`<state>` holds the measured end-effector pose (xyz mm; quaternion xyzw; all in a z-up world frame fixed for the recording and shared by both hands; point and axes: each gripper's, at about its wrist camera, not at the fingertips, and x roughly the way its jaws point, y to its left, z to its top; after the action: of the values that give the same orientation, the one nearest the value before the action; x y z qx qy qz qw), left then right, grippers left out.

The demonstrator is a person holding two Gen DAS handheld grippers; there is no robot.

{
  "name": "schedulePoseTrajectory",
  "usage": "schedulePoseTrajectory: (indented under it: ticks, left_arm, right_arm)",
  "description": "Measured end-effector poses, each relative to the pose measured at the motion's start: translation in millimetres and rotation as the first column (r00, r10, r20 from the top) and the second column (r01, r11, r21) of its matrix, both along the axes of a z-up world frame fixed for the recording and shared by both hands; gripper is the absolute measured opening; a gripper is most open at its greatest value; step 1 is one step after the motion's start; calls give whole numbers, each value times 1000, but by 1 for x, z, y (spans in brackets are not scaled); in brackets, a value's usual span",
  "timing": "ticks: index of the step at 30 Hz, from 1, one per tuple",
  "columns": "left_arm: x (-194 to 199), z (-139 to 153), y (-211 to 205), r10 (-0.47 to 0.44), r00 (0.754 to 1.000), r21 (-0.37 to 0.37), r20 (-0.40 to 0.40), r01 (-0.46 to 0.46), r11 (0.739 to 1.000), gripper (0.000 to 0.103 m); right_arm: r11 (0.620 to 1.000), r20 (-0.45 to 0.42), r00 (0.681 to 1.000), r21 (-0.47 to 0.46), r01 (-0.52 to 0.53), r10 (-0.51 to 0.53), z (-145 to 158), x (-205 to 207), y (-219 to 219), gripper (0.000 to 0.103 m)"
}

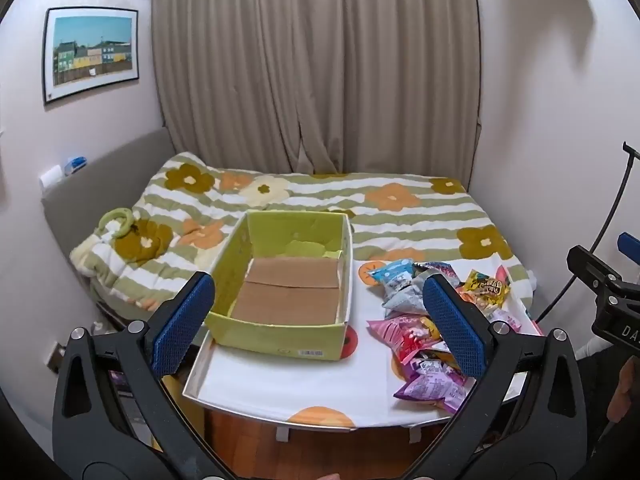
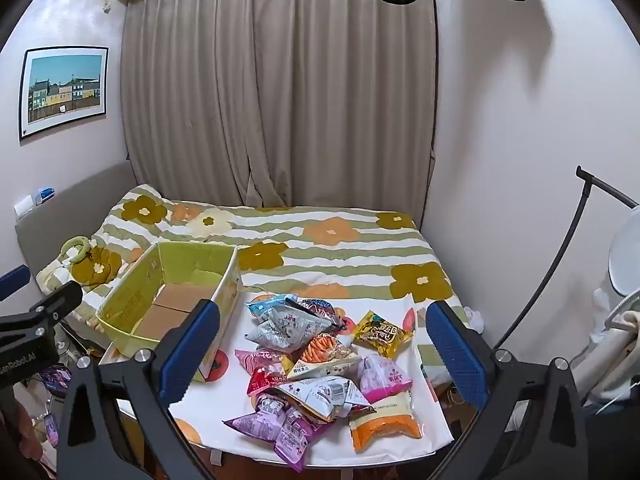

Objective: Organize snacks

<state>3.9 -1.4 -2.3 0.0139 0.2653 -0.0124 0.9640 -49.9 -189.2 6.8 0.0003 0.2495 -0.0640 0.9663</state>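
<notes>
Item 1. Green cardboard box [image 1: 280, 288], open-topped, brown flap floor: one. It stands on the white flower-print table [image 1: 280, 388], at about 12 o'clock in the left wrist view, and holds nothing.

Item 2. Heap of foil and plastic snack packets [image 2: 320, 364]: roughly a dozen, though overlaps hide some edges and the count is unsure. It lies loose on the table to the right of the box, at 12 o'clock in the right wrist view. Distinguishable: one yellow packet [image 2: 380, 334] at the heap's 1 o'clock, one orange-and-white packet [image 2: 384, 424] at 5 o'clock, two purple packets [image 2: 276, 432] at 7 o'clock, two or three pink ones, several silver-grey ones, and one blue at the far edge.

Item 3. Left gripper [image 1: 316, 320], black frame with blue pads: one. Jaws spread wide, nothing between them, hovering before the box.

Item 4. Right gripper [image 2: 324, 352], same make: one. Jaws spread wide, empty, poised above and short of the heap.

Status: sorting appears not yet begun; every packet sits outside the box. The step in hand looks like the approach for a first pick. The next move likely calls for the right gripper to descend on a top-lying packet, close on a crimped edge without dragging its neighbours, then carry it toward 10 o'clock into the box.
</notes>
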Motion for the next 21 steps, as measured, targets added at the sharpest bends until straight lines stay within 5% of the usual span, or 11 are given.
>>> schedulePoseTrajectory:
  ticks: [21]
  left_arm:
    - [-8, 2, 4, -20, 1000, 5, 18, 20, 1000, 103]
  right_arm:
    - [999, -49, 998, -5, 42, -43, -11, -7, 9, 103]
